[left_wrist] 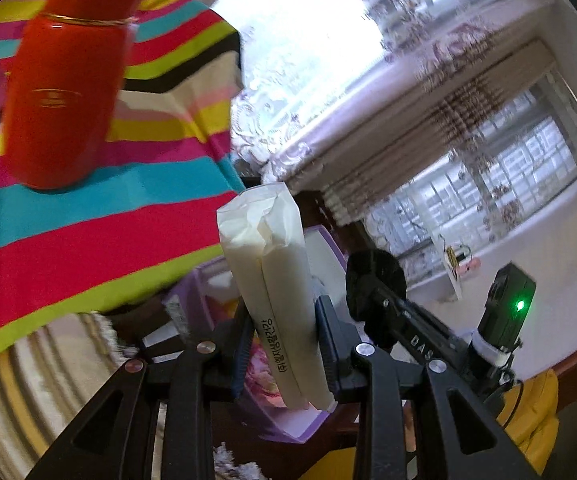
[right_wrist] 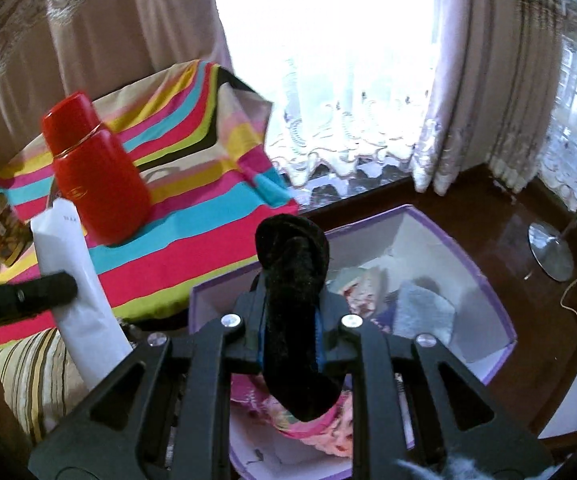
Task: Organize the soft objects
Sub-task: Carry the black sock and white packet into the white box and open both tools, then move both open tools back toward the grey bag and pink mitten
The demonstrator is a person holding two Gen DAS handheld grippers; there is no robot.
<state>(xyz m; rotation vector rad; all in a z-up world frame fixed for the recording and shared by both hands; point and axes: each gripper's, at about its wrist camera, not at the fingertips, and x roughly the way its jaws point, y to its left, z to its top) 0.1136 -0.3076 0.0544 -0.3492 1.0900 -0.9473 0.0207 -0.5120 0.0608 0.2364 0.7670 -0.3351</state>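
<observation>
Left hand-held gripper (left_wrist: pixel 284 344) clamps the white packet (left_wrist: pixel 272 280), right hand-held gripper (right_wrist: pixel 290 320) pinches a black sock (right_wrist: pixel 292 280); either might slip past the purple box (right_wrist: pixel 500 300) at lower centre

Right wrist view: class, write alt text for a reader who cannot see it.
The right tongs grip a black fuzzy roll above an open purple box holding folded cloths. A red flask stands on striped fabric to the left.

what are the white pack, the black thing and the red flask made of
White pack: looks like thin glossy plastic film, crinkled at its top.
Black thing: seems soft, matte, fuzzy fabric, perhaps fleece; it droops.
Red flask: hard glossy shell, metal or plastic unclear; it shows sharp highlights.
</observation>
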